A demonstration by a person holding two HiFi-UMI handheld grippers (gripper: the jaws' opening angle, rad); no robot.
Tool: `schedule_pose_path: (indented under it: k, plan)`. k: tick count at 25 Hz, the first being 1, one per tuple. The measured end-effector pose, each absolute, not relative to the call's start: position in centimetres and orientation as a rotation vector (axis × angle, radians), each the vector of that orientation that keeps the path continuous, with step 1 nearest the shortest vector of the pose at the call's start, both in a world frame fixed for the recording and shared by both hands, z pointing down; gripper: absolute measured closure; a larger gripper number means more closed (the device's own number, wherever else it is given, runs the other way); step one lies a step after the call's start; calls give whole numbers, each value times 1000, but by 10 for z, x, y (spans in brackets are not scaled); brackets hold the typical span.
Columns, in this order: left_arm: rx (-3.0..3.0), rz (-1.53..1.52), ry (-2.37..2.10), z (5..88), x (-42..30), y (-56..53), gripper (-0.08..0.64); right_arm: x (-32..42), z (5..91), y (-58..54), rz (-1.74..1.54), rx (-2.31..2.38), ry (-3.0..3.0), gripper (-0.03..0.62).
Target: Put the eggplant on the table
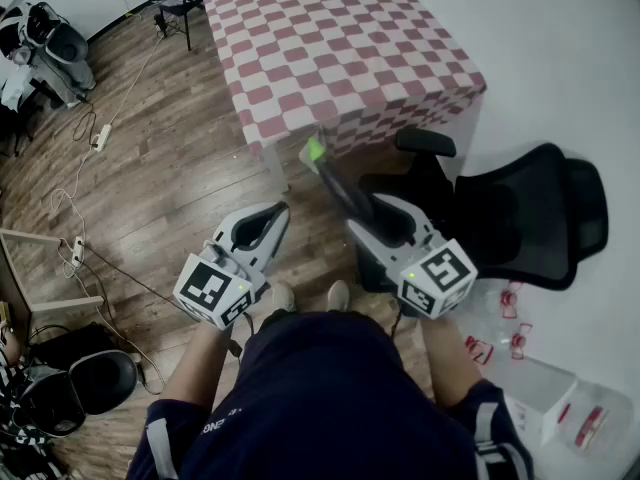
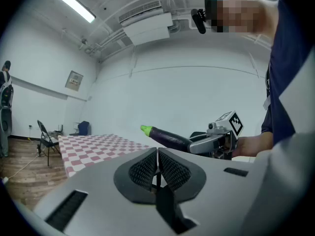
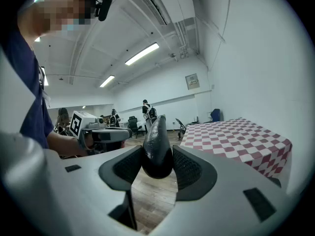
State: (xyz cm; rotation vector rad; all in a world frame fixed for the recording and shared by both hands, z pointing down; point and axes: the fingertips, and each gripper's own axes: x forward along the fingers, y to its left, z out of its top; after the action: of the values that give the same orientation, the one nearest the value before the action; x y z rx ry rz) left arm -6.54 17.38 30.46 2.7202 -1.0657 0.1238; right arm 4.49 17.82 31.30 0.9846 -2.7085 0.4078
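Upper middle of the head view: table (image 1: pixel 340 38) with checked cloth, nothing laid on it yet. At frame centre, near its front edge: eggplant (image 1: pixel 338 176) in the air, thick end clamped between the widely spread jaws of the right gripper (image 1: pixel 378 216), green tip toward the cloth. Lower left: left gripper (image 1: pixel 262 226) closed on nothing; pick-up seemingly done, carry and set-down left.

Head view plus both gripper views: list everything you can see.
eggplant: 1, dark purple, green stem; in the right claw, short of the table
table: 1, red-and-white checked cloth; ahead of the person
office chair: 1, black; by the table's near right corner
folding chair: 1, black; by the table's far left corner
power strips: 2, white, with cables; on the wood floor, left
left claw: 1, grey; shut, empty
right claw: 1, grey; shut on the eggplant
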Motion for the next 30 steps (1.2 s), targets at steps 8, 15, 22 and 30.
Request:
schedule_pose_path:
  k: [8, 15, 22, 30]
  plan:
    - [2697, 117, -1086, 310, -62, 176, 528, 43, 312, 178, 388, 955, -2726, 382]
    - [2673, 131, -1093, 317, -44, 182, 528, 57, 317, 181, 421, 936, -2733, 382]
    - [2659, 158, -1130, 320, -16, 190, 528, 83, 325, 187, 460, 894, -2752, 382]
    - [2663, 179, -1132, 323, 28, 199, 528, 128, 332, 190, 472, 888, -2752, 382]
